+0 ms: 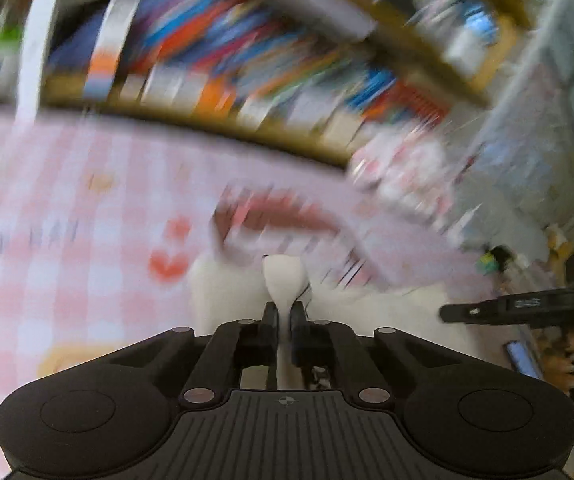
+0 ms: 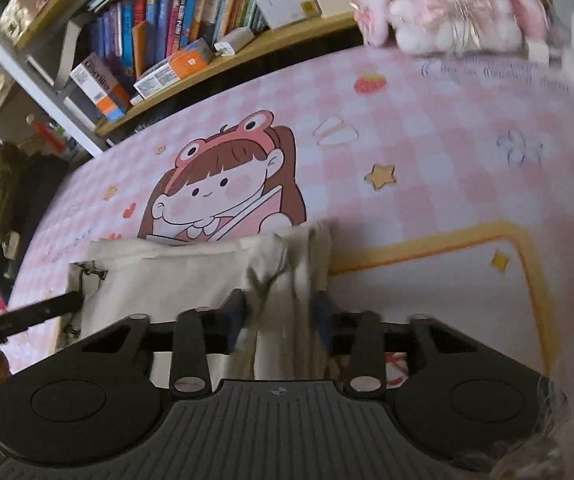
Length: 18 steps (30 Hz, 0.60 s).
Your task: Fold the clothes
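The cloth (image 2: 191, 280) is cream-white and lies on the pink checked tablecloth (image 2: 427, 128), just below its printed cartoon girl (image 2: 223, 188). Left of the girl the cloth lies flat with a straight upper edge; below her it is bunched into folds. The left gripper (image 1: 285, 312) is clenched on a thin pinch of the cloth that sticks up between its fingers. The right gripper (image 2: 281, 316) has a thick bunched fold between its fingers, which press it from both sides.
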Tool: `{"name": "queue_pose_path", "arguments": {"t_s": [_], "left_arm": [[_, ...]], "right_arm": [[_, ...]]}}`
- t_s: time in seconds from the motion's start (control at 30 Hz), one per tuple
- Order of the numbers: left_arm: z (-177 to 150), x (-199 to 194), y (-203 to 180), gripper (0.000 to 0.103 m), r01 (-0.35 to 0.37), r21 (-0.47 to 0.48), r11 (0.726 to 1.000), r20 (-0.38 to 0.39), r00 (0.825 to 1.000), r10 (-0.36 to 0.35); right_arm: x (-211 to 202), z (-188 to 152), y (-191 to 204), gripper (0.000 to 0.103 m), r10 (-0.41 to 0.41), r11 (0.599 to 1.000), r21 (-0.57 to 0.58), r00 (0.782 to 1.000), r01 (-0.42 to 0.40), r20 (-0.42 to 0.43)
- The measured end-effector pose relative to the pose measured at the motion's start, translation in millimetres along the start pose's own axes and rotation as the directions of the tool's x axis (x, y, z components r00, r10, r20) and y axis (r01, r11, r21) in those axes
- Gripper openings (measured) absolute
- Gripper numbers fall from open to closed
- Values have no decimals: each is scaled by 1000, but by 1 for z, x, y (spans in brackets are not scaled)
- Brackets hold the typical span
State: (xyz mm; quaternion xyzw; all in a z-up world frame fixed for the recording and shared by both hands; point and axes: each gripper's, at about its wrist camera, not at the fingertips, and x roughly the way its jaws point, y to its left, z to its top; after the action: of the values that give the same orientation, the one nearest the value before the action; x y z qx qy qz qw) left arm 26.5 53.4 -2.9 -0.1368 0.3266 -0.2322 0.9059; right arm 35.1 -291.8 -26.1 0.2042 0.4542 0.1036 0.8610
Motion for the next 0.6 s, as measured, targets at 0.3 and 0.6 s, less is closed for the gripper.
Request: {"name": "queue_pose_path", "arguments": {"t_s": [0.3, 0.6], "left_arm": [[5, 49, 50, 5, -73, -212, 975, -46, 997, 65], [12, 46, 57, 22, -45, -280, 959, -10, 999, 44]], "right_arm": [[15, 14, 5, 12, -77, 996, 40, 993, 74, 91], [21, 14, 2, 19, -91, 994, 64, 992, 86, 87]]}}
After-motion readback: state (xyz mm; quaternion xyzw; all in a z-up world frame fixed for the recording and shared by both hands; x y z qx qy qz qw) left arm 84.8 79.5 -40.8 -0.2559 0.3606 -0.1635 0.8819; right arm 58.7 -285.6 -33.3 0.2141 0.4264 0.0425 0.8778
